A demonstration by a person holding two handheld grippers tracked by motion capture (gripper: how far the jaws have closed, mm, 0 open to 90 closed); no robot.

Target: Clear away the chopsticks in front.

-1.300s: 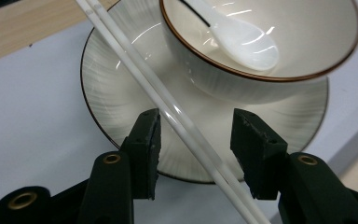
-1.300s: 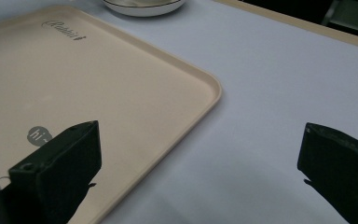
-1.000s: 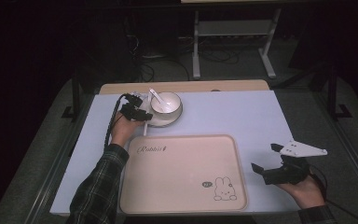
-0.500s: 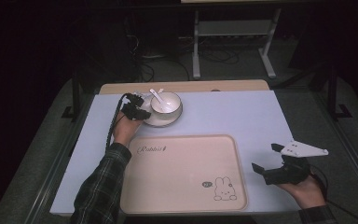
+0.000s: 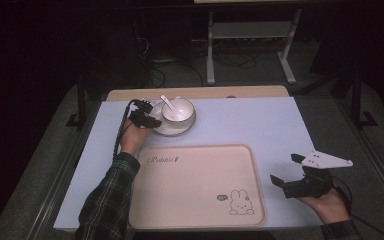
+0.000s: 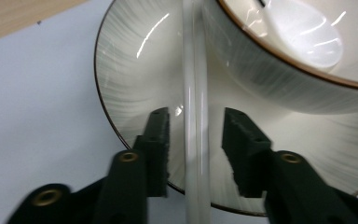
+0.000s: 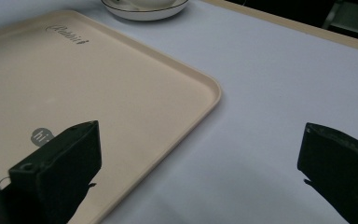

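A white bowl (image 5: 179, 111) with a white spoon (image 5: 166, 101) in it stands on a striped plate (image 5: 180, 131) at the table's far left. My left gripper (image 5: 152, 121) reaches onto the plate's left rim. In the left gripper view the gripper (image 6: 196, 116) straddles a thin white rod (image 6: 195, 93) that lies across the plate (image 6: 130, 70) against the bowl (image 6: 270, 65). The jaws have just been opening, and a gap shows on each side of the rod. My right gripper (image 5: 285, 169) (image 7: 198, 133) hovers wide open over the table, right of the tray, holding nothing.
A beige tray (image 5: 195, 185) (image 7: 74, 84) with a rabbit print lies at the near middle of the pale blue mat (image 5: 260, 125). A wooden strip (image 5: 260, 92) runs along the table's far edge. Beyond it are a dark floor, cables and a metal stand.
Both hands keep their places. The high view is too small to show the left jaws moving.
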